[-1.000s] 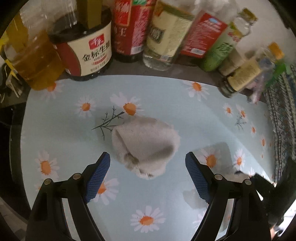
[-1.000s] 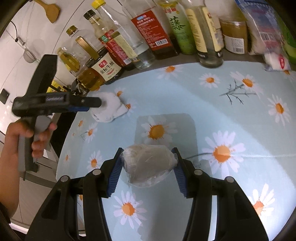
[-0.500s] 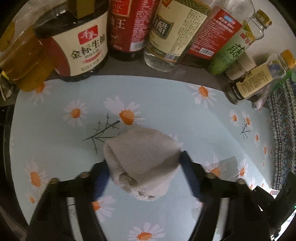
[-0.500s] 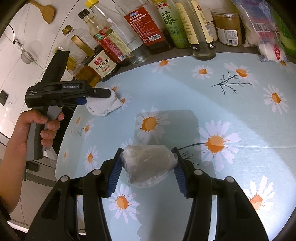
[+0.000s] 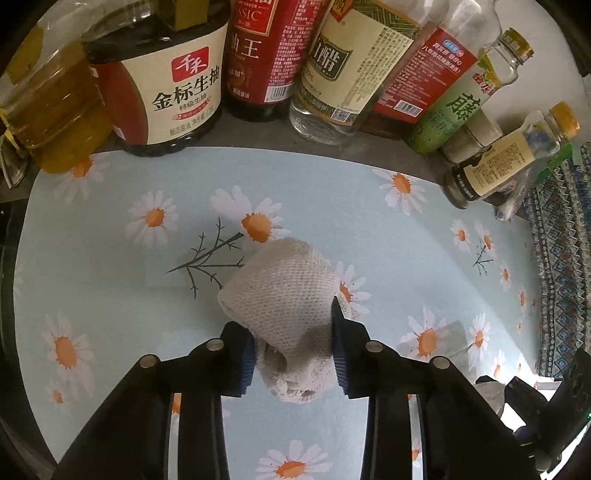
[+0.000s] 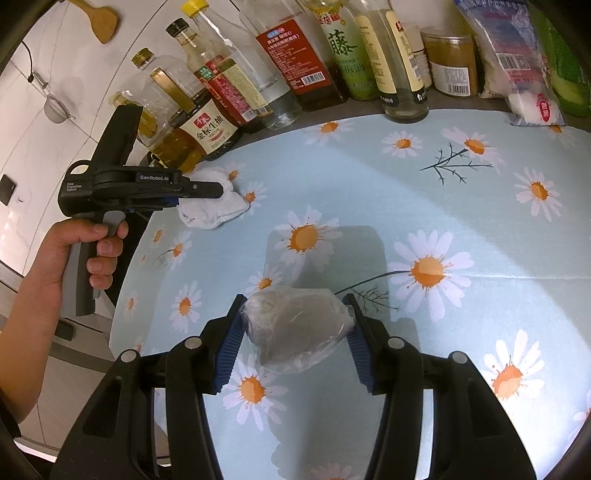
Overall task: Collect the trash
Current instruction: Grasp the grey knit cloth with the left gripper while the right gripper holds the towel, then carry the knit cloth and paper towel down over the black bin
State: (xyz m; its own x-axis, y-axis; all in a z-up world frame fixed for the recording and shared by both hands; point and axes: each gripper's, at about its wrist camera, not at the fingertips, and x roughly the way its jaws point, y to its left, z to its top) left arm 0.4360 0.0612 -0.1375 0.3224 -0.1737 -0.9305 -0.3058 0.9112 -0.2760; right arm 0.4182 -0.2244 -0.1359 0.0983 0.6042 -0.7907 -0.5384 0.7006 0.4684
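The bottles' [image 5: 258,66] tops run out of the left wrist view, and at its lower right a dark device [image 5: 546,402] is too cut off to identify. What fills the clear bag [image 6: 299,328] is a grey blur. The person shows only as a hand [image 6: 85,251] and forearm at the right view's edge.

The left gripper [image 5: 293,350] has just been closing, and its blue pads now press both sides of a crumpled white rag [image 5: 284,295] lying on the cloth [image 5: 110,295] close to the bottle row. The right gripper [image 6: 293,343] clamps the bag between its pads, over the cloth's near middle, well apart from the rag.

Sauce, oil and vinegar bottles stand in a line along the far edge, with a jar [image 6: 450,62] and packets [image 6: 517,62] beyond them to the right. A patterned fabric [image 5: 561,258] borders the cloth on the right of the left view.

The cloth is pale blue with daisies, over a dark counter. Behind is a white tiled wall with a wooden spatula [image 6: 98,20] and a strainer [image 6: 55,107] hanging.
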